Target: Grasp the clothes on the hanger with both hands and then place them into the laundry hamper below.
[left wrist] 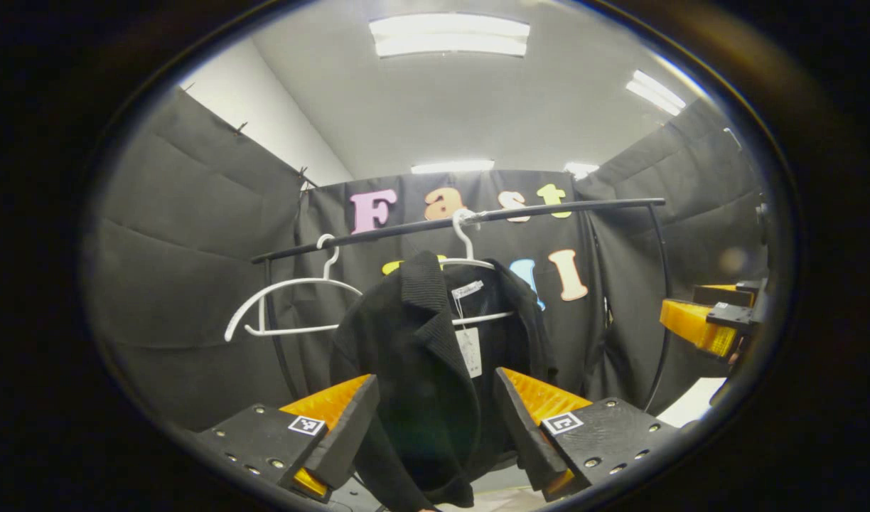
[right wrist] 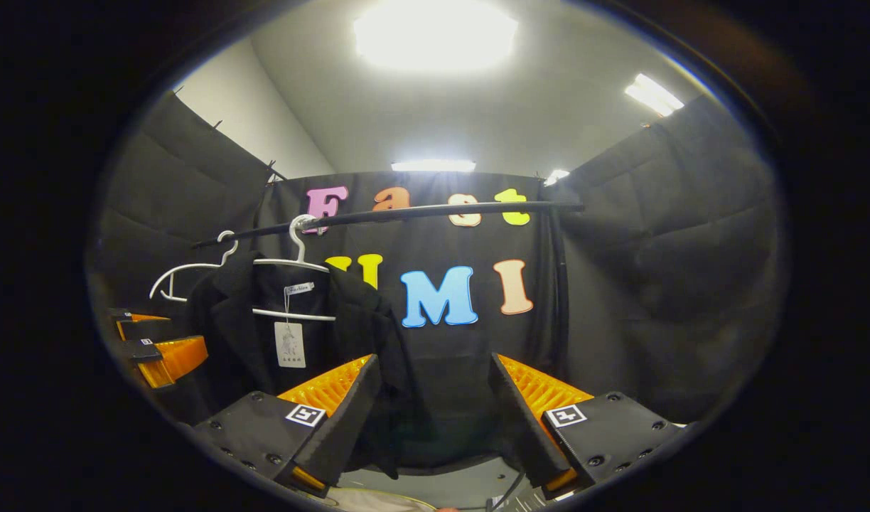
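Note:
A black jacket point(left wrist: 421, 355) with a paper tag hangs on a white hanger point(left wrist: 470, 263) from a black rail point(left wrist: 478, 219). My left gripper point(left wrist: 435, 377) is open, fingers wide apart. The jacket's front shows in the gap between them and neither finger presses on it. In the left gripper view the right gripper point(left wrist: 698, 323) sits at the far right edge, off to the jacket's side. In the right gripper view the jacket point(right wrist: 250, 334) hangs to the left, and my right gripper point(right wrist: 433, 359) is open, its left finger just in front of the jacket's edge. The left gripper point(right wrist: 161, 348) shows at the far left.
An empty white hanger point(left wrist: 286, 306) hangs on the same rail left of the jacket. The rail's upright posts point(left wrist: 664, 299) stand at both ends. Black cloth walls close the booth on three sides. A pale surface point(left wrist: 691, 402) lies low on the right.

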A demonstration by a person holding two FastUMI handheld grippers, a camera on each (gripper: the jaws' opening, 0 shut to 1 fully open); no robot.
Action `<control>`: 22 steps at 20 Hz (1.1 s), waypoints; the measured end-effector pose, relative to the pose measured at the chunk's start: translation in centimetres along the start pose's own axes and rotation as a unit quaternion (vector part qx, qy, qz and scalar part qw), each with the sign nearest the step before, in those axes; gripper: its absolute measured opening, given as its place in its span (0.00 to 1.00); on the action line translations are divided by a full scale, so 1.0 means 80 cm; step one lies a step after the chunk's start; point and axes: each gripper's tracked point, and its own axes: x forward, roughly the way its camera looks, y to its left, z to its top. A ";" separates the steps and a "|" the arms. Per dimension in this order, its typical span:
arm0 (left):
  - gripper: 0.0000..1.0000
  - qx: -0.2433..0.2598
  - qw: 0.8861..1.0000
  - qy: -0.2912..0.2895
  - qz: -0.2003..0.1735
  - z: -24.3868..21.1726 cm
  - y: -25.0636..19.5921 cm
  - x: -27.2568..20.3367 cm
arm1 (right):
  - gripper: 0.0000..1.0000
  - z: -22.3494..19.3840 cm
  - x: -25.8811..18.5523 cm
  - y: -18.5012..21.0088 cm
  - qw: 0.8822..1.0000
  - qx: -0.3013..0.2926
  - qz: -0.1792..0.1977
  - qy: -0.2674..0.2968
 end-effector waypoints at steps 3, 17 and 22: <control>0.93 0.006 1.000 0.010 0.014 -0.006 -0.003 0.023 | 0.96 -0.005 0.033 0.020 0.999 0.006 0.035 0.002; 0.93 0.015 0.996 0.025 0.087 -0.029 -0.017 0.121 | 0.96 -0.045 0.161 0.086 0.985 0.023 0.168 0.025; 0.94 0.028 0.992 0.032 0.118 -0.036 -0.004 0.147 | 0.96 -0.054 0.188 0.117 0.978 0.027 0.207 0.027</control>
